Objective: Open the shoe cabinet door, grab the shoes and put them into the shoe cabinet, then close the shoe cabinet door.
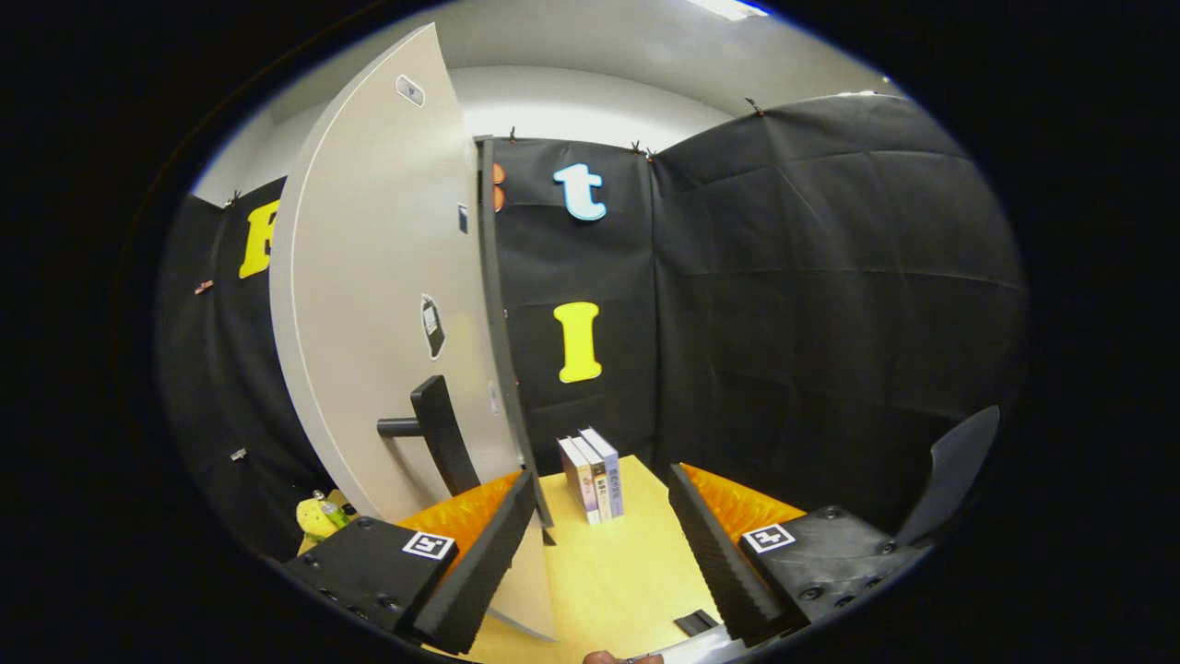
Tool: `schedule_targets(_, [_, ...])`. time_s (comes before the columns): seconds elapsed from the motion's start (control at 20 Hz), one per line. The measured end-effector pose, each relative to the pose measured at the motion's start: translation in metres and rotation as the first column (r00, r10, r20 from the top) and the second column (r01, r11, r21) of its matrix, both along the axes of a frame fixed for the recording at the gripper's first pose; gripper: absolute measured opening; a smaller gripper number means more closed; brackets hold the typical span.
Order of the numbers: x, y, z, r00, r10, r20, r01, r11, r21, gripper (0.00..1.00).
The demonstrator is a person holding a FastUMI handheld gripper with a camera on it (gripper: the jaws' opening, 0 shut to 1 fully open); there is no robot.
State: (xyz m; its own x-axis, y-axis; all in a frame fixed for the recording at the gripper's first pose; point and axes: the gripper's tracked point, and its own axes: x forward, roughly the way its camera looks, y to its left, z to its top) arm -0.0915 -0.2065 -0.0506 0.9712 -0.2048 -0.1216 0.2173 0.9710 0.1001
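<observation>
The shoe cabinet door (387, 304) is a tall pale grey panel swung out toward me, its thin dark edge (493, 323) turned almost straight at the camera. A dark bar handle (438, 433) sticks out of the door's face, just left of and beyond my left finger (479, 563). My gripper (601, 475) is open with nothing between its fingers. The door's edge runs down just inside the left fingertip, and whether they touch I cannot tell. The right finger (719, 553) stands clear of the door over the table.
Three upright books (592, 478) stand on the pale wooden table (627, 572) just beyond the fingers. A yellow object with a small bottle (321, 516) lies low behind the door. A small dark piece (696, 622) lies by the right finger. A dark curved panel (959, 470) rises at the right.
</observation>
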Motion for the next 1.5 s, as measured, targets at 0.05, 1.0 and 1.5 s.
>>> schedule_targets(0.05, [0.003, 0.015, 0.000, 1.000, 0.023, 0.000, -0.023, 1.000, 0.004, 0.98])
schedule_targets(1.0, [0.090, 0.220, 0.005, 0.967, 0.253, 0.017, -0.252, 0.967, -0.043, 0.98])
schedule_targets(1.5, [0.088, 0.204, 0.035, 0.973, 0.221, 0.072, -0.216, 0.974, -0.070, 0.98])
